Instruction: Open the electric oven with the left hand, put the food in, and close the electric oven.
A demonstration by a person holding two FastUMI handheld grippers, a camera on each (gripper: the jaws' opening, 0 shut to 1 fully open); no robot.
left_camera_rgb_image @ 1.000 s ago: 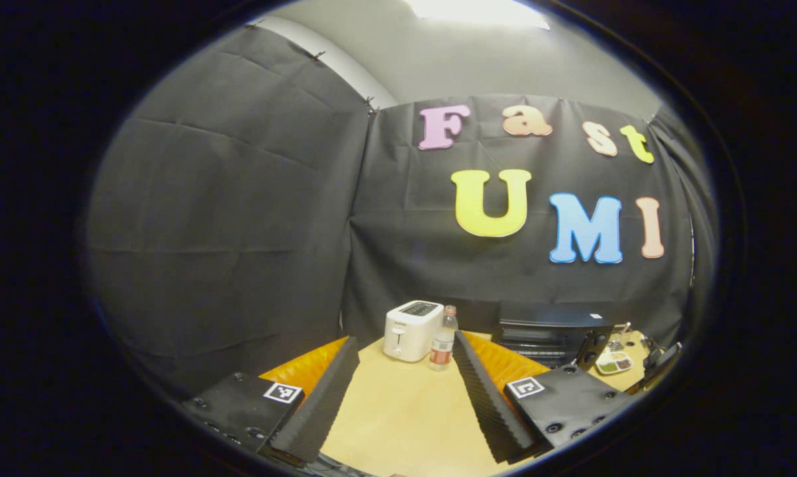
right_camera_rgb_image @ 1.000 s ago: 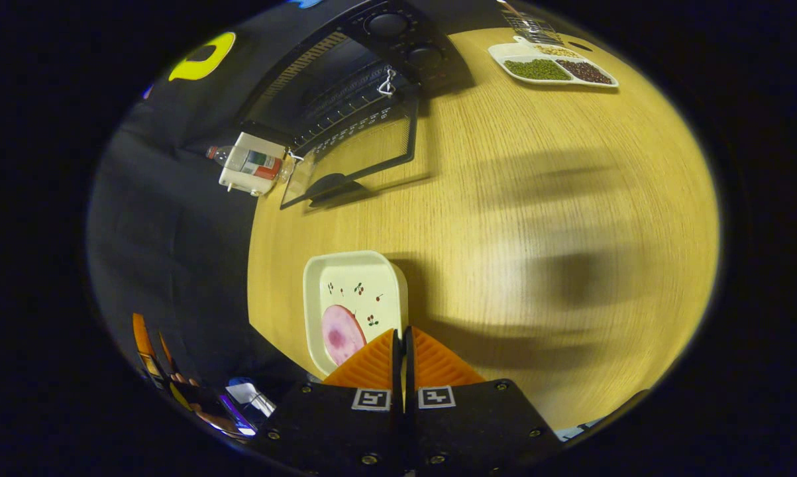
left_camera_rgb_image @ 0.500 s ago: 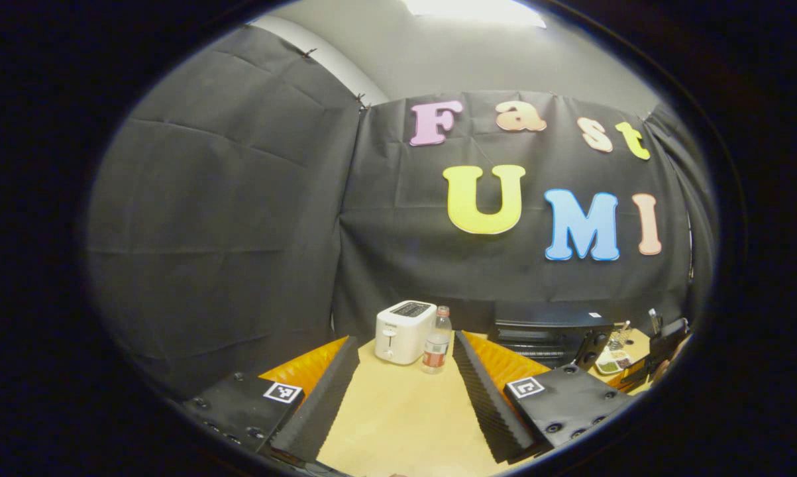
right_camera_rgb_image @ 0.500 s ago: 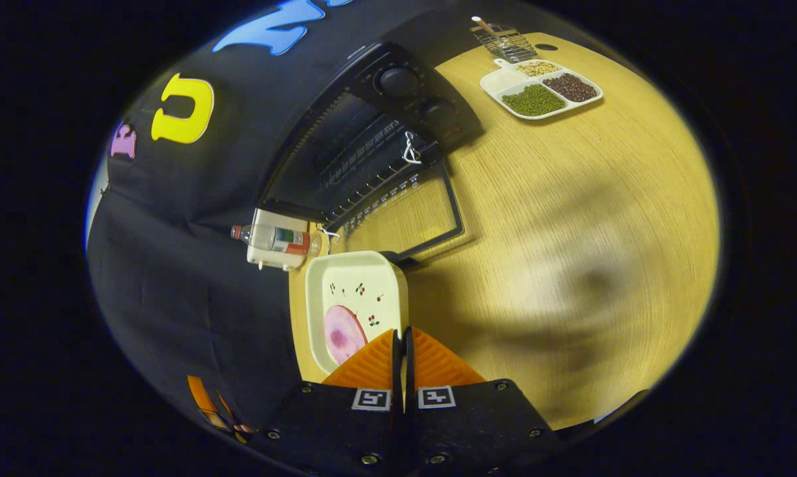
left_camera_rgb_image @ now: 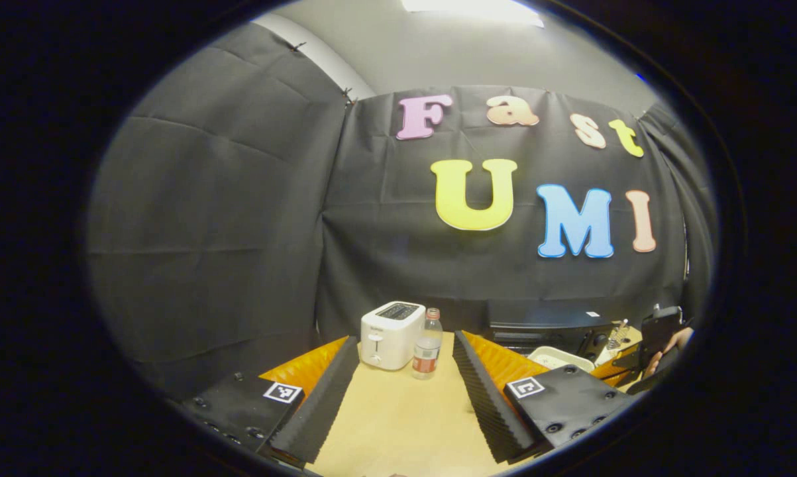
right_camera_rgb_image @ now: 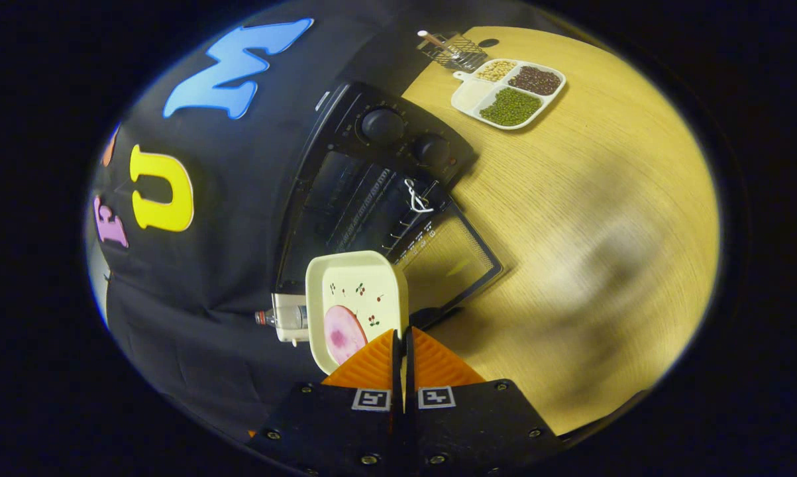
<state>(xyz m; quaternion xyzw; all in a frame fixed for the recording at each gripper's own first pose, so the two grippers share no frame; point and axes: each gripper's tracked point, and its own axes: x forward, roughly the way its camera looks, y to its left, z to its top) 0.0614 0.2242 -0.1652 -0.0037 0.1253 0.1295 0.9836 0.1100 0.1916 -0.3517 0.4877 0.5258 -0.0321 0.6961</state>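
The black electric oven stands with its glass door folded down flat on the table. My right gripper is shut on the rim of a white square plate that carries a pink slice of food. The plate hangs in the air just before the open oven mouth. In the left gripper view the oven sits at the right, with the plate in front of it and the other gripper with its hand behind. My left gripper is open above the table, holding nothing.
A white toaster and a small bottle stand left of the oven at the table's back. A divided tray of beans and a wire basket lie to the oven's right. Black cloth walls close the back and left.
My right gripper has carried the plate from the table's front across to the open oven mouth. The plate has come into the left gripper view, whose scene has slid slightly left.
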